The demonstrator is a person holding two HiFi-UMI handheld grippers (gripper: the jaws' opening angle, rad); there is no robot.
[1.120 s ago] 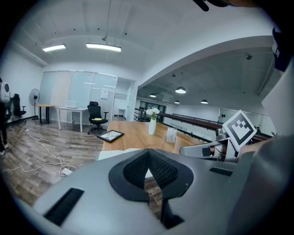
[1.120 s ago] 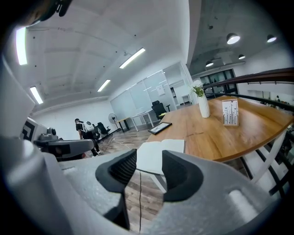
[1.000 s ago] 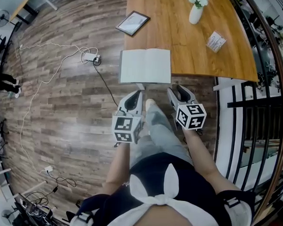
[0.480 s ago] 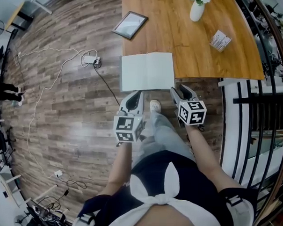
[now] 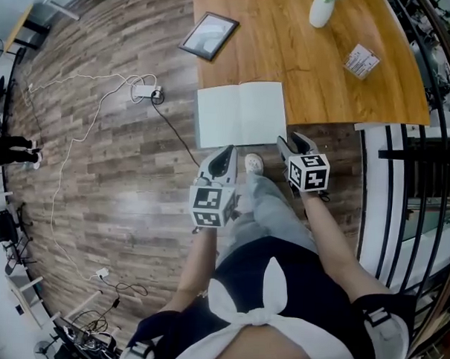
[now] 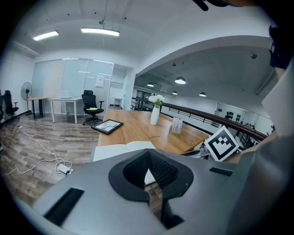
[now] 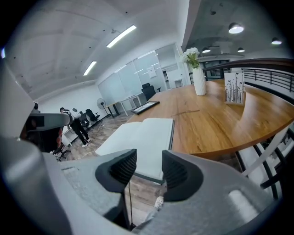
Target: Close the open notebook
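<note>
Notebook (image 5: 241, 114) open on table (image 5: 312, 67) edge, R claw (image 7: 149, 166) open nearby.

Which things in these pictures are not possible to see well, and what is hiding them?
- Vase flowers: cut off by the head view's top edge.
- Card print: too small to read in any view.
- Framed picture: its drawing is too small in the head view.
- Notebook, near part: partly hidden behind the left claw in the left gripper view.
</note>
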